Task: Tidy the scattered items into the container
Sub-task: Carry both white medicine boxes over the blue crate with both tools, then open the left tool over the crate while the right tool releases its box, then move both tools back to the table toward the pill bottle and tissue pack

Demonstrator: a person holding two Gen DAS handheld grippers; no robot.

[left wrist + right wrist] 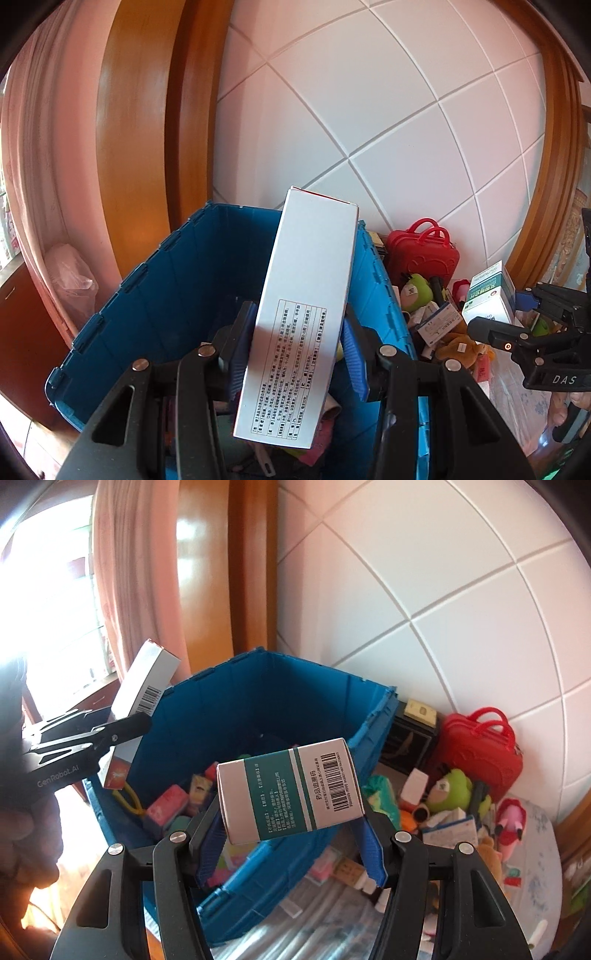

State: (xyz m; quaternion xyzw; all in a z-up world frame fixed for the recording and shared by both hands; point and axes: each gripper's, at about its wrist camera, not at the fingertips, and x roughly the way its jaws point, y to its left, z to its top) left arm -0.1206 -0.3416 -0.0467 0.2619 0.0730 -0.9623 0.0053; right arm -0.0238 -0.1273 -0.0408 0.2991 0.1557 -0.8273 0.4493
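My left gripper (295, 350) is shut on a long white box (306, 295) with printed text, held upright over the open blue crate (155, 295). In the right wrist view the same white box (144, 690) hangs at the crate's left rim. My right gripper (291, 834) is shut on a white and green medicine box (291, 794), held above the crate's near rim (258, 878). The crate holds several small boxes and packets (173, 805). The right gripper with its box (487, 295) also shows at the right of the left wrist view.
Right of the crate lie scattered items: a red toy suitcase (480, 753), a green plush (454, 786), a black box (406, 746), small medicine boxes (450, 823) and a brown plush (458, 347). A white tiled wall (369, 110) stands behind. A wooden door frame (147, 129) is at left.
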